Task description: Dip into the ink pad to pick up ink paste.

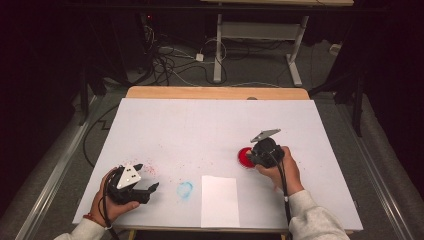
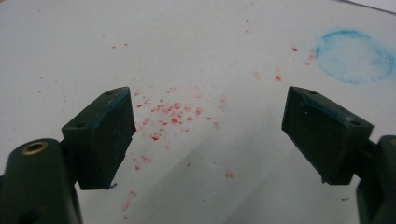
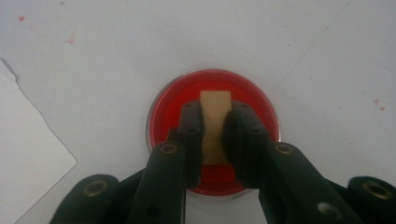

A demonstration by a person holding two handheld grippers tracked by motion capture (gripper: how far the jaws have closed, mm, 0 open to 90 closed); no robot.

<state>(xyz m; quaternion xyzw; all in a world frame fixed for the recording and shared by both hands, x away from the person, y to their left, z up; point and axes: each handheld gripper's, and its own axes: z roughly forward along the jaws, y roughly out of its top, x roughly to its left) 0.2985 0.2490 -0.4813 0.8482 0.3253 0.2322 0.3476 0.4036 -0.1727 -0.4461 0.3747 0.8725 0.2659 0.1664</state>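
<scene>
Counter (image 1: 165, 125), white-covered; right hand-held gripper (image 3: 215, 128) at the right, jaws clamped on a tan block (image 3: 215, 121) held over a round red dish (image 1: 244, 157); left hand-held gripper (image 2: 205, 135) near the front left corner, jaws spread wide, nothing between them; red specks (image 2: 168, 116) under it; blue ring stain (image 1: 184, 189) beside a white paper sheet (image 1: 219, 200) at the front edge.

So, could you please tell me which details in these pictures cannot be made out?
- High view: the right gripper and hand cover part of the red dish; what the jaws hold is hidden.
- Right gripper view: the lower end of the tan piece lies behind the jaws; whether it touches the dish is unclear.
- Left gripper view: the blue ring stain is blurred.
</scene>
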